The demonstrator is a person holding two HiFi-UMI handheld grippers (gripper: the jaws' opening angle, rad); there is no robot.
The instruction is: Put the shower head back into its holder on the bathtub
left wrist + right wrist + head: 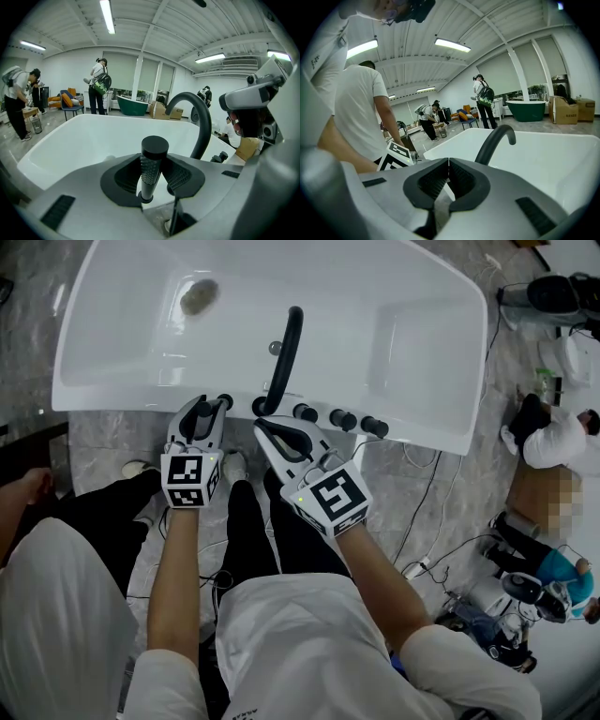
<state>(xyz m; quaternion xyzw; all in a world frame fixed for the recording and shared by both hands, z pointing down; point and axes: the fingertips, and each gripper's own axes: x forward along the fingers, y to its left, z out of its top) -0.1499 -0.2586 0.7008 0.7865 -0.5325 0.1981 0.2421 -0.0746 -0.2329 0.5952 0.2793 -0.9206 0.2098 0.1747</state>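
Note:
The shower head [152, 159] is a slim black cylinder with a flat cap, and it stands upright between the pads of my left gripper [157, 171], which is shut on it. Its lower end meets a black ring [146, 198] on the white rim of the bathtub [141, 395]. From the head view, the left gripper [208, 409] is at the tub's near rim, just left of the curved black spout [286, 352]. My right gripper [265, 430] hangs beside it by the spout's base. Its jaws [448, 176] are shut with nothing between them.
Three black knobs [342, 418] line the rim right of the spout. The drain [199, 296] lies at the tub's far left. Cables [427, 512] and gear lie on the floor at the right, near a crouching person [558, 442]. Other people [99, 84] stand in the hall beyond.

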